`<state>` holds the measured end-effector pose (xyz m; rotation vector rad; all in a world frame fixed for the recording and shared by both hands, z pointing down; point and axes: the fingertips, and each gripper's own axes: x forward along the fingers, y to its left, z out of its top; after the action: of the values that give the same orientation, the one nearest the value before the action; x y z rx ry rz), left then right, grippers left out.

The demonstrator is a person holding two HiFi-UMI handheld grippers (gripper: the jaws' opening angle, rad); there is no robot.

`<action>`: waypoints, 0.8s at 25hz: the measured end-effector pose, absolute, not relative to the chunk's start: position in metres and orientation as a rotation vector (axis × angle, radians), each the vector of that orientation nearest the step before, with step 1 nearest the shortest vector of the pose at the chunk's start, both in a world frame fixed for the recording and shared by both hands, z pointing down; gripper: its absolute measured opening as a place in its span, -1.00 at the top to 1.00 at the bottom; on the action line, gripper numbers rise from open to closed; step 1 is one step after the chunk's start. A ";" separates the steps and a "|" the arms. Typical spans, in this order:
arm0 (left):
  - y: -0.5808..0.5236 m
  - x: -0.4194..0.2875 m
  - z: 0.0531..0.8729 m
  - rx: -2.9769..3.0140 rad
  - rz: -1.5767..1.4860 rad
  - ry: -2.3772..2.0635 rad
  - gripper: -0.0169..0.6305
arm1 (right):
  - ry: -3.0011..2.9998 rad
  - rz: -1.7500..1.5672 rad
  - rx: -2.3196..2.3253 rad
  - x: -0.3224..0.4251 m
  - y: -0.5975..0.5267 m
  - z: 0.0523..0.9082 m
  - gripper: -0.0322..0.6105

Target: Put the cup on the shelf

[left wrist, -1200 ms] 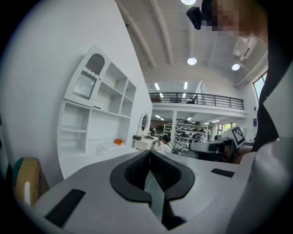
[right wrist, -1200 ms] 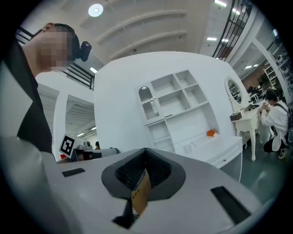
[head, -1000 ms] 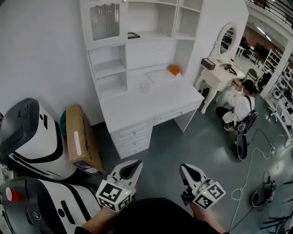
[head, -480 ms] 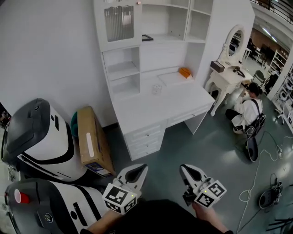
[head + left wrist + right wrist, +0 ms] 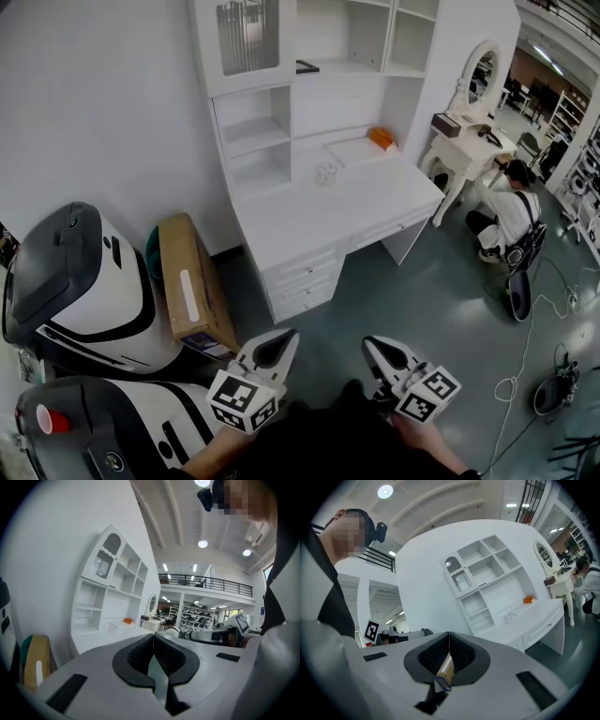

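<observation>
Nearest, the left tool (image 5: 279, 341) and right tool (image 5: 377, 348) are both clenched on nothing, held over the floor. Well beyond them, a small clear glass cup (image 5: 325, 172) stands near the back edge of the white worktop (image 5: 309, 225), below the white shelf (image 5: 246, 137). Arriving with the jaws closed would probably topple the cup.

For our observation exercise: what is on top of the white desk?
A small clear cup stands near the back of the white desk; an orange object lies on the raised ledge behind. The closed drawers hide whatever is inside them.
</observation>
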<state>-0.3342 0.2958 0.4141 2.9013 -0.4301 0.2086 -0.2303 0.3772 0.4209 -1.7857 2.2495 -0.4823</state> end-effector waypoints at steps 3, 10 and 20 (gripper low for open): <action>0.291 -0.319 0.423 2.883 0.235 -0.402 0.91 | 2.228 -0.507 -1.791 -0.217 0.369 0.428 0.85; 0.262 -0.271 0.423 2.896 0.255 -0.424 0.91 | 2.258 -0.518 -1.717 -0.173 0.332 0.430 0.85; 0.214 -0.151 0.406 2.936 0.227 -0.408 0.91 | 2.256 -0.480 -1.693 -0.051 0.281 0.415 0.85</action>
<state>-0.1510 0.2141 0.4056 2.9364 -0.4079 0.2274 -0.0506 0.2808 0.4154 -1.6931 2.2565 -0.4801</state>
